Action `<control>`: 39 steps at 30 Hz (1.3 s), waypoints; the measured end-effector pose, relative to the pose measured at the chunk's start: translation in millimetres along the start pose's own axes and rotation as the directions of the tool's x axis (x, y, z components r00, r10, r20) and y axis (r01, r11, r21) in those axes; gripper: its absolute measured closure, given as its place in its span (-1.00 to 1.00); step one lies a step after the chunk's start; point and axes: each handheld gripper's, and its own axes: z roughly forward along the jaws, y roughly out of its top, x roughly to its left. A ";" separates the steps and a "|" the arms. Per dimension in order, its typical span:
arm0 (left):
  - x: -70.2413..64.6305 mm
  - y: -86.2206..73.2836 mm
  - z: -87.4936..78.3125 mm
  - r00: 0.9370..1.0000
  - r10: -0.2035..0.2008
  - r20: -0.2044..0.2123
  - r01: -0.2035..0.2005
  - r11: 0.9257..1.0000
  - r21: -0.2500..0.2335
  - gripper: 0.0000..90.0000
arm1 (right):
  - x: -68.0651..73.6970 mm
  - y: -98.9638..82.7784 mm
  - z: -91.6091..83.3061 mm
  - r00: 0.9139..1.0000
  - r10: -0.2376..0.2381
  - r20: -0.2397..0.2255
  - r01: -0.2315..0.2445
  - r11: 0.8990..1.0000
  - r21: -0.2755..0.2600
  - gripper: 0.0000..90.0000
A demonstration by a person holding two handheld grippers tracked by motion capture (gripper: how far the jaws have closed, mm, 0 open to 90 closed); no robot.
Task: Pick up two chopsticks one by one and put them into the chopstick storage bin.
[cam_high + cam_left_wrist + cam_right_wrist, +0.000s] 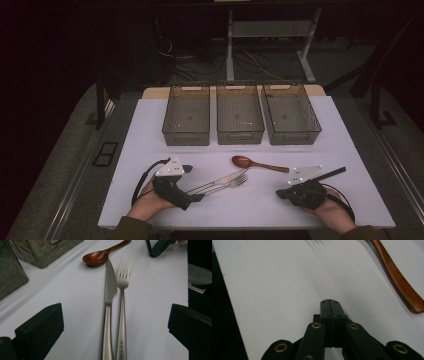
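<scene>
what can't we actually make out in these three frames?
- Knife and fork handle ends: cut off by the bottom edge of the left gripper view; the left gripper covers them in the high view.
- Engraving on the fork handle: too small, left gripper view.
- Wooden spoon bowl: cut off by the top edge of the right gripper view.
- Fork tines: blurred at the top edge, right gripper view.
- Room behind the three bins: too dark, high view.

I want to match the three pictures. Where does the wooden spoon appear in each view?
High view: the wooden spoon lies mid-table, in front of the middle bin, bowl to the left.
Left gripper view: top centre, its bowl just beyond the knife tip.
Right gripper view: its handle runs down the upper right.
Shared landmark: the fork, whose tines show at the top edge here.
</scene>
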 end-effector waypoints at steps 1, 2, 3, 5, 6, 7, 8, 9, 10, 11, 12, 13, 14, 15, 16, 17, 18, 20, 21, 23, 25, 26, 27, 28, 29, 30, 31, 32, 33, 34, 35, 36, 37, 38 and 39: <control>0.0 0.0 0.0 1.000 -0.001 0.000 0.001 1.000 0.000 -1.00 | -0.6 0.9 0.8 1.000 -0.001 0.003 0.001 1.000 -0.001 1.00; 0.0 0.0 0.0 1.000 0.000 0.001 0.000 1.000 0.000 -1.00 | -1.3 1.8 1.7 1.000 0.000 0.007 0.000 1.000 -0.004 1.00; 0.0 0.0 0.0 1.000 0.000 0.000 0.000 1.000 0.001 -1.00 | -1.9 2.9 2.6 1.000 0.002 0.007 -0.002 1.000 -0.005 1.00; -0.7 -0.1 0.5 1.000 -0.010 0.000 0.010 1.000 -0.006 -1.00 | -3.1 5.8 4.9 1.000 0.002 0.016 -0.002 1.000 -0.009 1.00; -0.8 -0.1 0.3 1.000 -0.011 0.000 0.011 1.000 -0.005 -1.00 | -4.2 7.5 6.3 1.000 0.000 0.020 0.000 1.000 -0.007 1.00; -0.3 -0.1 -0.1 1.000 -0.005 0.000 0.005 1.000 -0.004 -1.00 | -5.2 9.2 7.7 1.000 0.000 0.019 0.000 1.000 -0.009 1.00; -0.3 -0.1 -0.1 1.000 -0.005 0.000 0.005 1.000 -0.005 -1.00 | -6.6 11.3 9.5 1.000 0.002 0.022 -0.001 1.000 -0.012 1.00; -0.4 -0.1 -0.1 1.000 -0.007 0.000 0.007 1.000 -0.005 -1.00 | -7.5 12.6 10.4 1.000 0.003 0.024 -0.003 1.000 -0.012 1.00; -0.4 -0.2 -0.1 1.000 -0.007 0.000 0.007 1.000 -0.007 -1.00 | -9.0 14.2 11.8 1.000 0.001 0.026 0.000 1.000 -0.015 1.00; -0.2 -0.2 -0.3 1.000 -0.006 0.001 0.006 1.000 -0.006 -1.00 | -10.2 16.0 13.0 1.000 0.008 0.028 -0.007 1.000 -0.015 1.00; -0.1 -0.2 -0.3 1.000 -0.006 0.000 0.006 1.000 -0.006 -1.00 | -11.4 17.2 14.0 1.000 0.009 0.029 -0.009 1.000 -0.015 1.00; 0.0 -0.2 -0.4 1.000 -0.006 0.000 0.006 1.000 -0.006 -1.00 | -12.4 18.0 14.7 0.999 0.012 0.030 -0.011 1.000 -0.016 1.00; 0.0 -0.1 -0.7 1.000 -0.005 0.001 0.005 1.000 -0.005 -1.00 | -14.0 19.0 15.8 0.999 0.013 0.031 -0.013 1.000 -0.020 1.00; 0.0 -0.2 -0.7 1.000 -0.004 0.001 0.004 1.000 -0.005 -1.00 | -15.4 20.0 16.5 0.999 0.014 0.033 -0.013 1.000 -0.022 1.00; 0.0 -0.2 -0.8 1.000 -0.003 0.001 0.003 1.000 -0.006 -1.00 | -16.9 21.0 17.5 0.999 0.017 0.037 -0.016 1.000 -0.025 1.00; -0.1 -0.2 -0.9 1.000 -0.004 0.000 0.004 1.000 -0.006 -1.00 | -18.6 22.1 18.2 0.999 0.020 0.039 -0.019 1.000 -0.025 1.00; -0.2 -0.2 -1.0 1.000 -0.005 0.001 0.005 1.000 -0.007 -1.00 | -20.0 23.2 19.2 0.999 0.023 0.041 -0.022 0.999 -0.028 1.00; -0.1 -0.1 -1.1 1.000 -0.004 0.000 0.004 1.000 -0.007 -1.00 | -23.3 25.3 21.0 0.999 0.027 0.043 -0.026 0.999 -0.032 1.00; 0.0 -0.1 -1.2 1.000 -0.004 0.000 0.004 1.000 -0.007 -1.00 | -24.7 26.5 21.9 0.998 0.034 0.048 -0.033 0.999 -0.032 1.00; 0.4 -0.1 -1.4 1.000 -0.002 0.000 0.002 1.000 -0.005 -1.00 | -27.2 28.2 23.3 0.998 0.038 0.050 -0.037 0.999 -0.034 1.00; 0.4 -0.1 -1.5 1.000 -0.003 0.000 0.003 1.000 -0.006 -1.00 | -29.8 30.0 24.9 0.998 0.046 0.054 -0.044 0.998 -0.038 1.00; 0.2 -0.1 -1.5 1.000 -0.004 0.000 0.004 1.000 -0.008 -1.00 | -30.8 30.7 25.4 0.997 0.049 0.057 -0.047 0.998 -0.039 1.00; 0.2 -0.1 -1.6 1.000 -0.003 0.000 0.003 1.000 -0.007 -1.00 | -31.9 31.5 25.9 0.997 0.051 0.057 -0.049 0.998 -0.039 1.00; 0.2 0.0 -1.7 1.000 -0.002 0.000 0.002 1.000 -0.007 -1.00 | -32.0 31.6 25.9 0.997 0.054 0.057 -0.052 0.998 -0.039 1.00; 0.2 -0.1 -1.7 1.000 -0.003 0.000 0.003 1.000 -0.009 -1.00 | -32.1 31.5 25.7 0.997 0.054 0.058 -0.052 0.998 -0.040 1.00; 0.3 -0.1 -1.7 1.000 -0.003 0.000 0.003 1.000 -0.009 -1.00 | -32.7 31.0 24.0 0.997 0.054 0.055 -0.052 0.998 -0.045 1.00; 0.4 -0.1 -1.7 1.000 -0.003 0.000 0.003 1.000 -0.008 -1.00 | -32.7 30.9 21.0 0.997 0.060 0.042 -0.058 0.997 -0.059 1.00; 0.3 -0.1 -1.7 1.000 -0.002 0.001 0.002 1.000 -0.008 -1.00 | -33.5 31.1 16.8 0.997 0.063 0.037 -0.060 0.995 -0.077 1.00; -0.3 -0.2 -1.4 1.000 -0.009 0.002 0.009 1.000 -0.013 -1.00 | -34.7 30.9 11.5 0.997 0.067 0.037 -0.064 0.994 -0.092 1.00; 0.3 -0.2 -1.9 1.000 -0.001 0.002 0.001 1.000 -0.007 -1.00 | -36.5 30.3 5.3 0.997 0.070 0.042 -0.066 0.993 -0.100 1.00; 0.5 -0.2 -2.0 1.000 0.000 0.002 0.000 1.000 -0.006 -1.00 | -38.7 29.2 0.9 0.996 0.074 0.052 -0.068 0.992 -0.108 1.00; 0.6 -0.3 -1.9 1.000 -0.002 0.002 0.002 1.000 -0.004 -1.00 | -42.7 27.1 -5.3 0.994 0.084 0.063 -0.076 0.990 -0.119 1.00; 0.7 -0.4 -1.9 1.000 -0.002 0.001 0.002 1.000 -0.004 -1.00 | -48.3 23.5 -12.7 0.991 0.108 0.076 -0.098 0.986 -0.132 1.00; 0.7 -0.5 -1.9 1.000 -0.003 0.001 0.003 1.000 -0.004 -1.00 | -53.7 19.9 -18.4 0.989 0.115 0.094 -0.102 0.986 -0.129 1.00; 0.7 -0.5 -2.0 1.000 -0.003 0.001 0.003 1.000 -0.004 -1.00 | -59.4 15.7 -23.5 0.985 0.124 0.117 -0.110 0.986 -0.125 1.00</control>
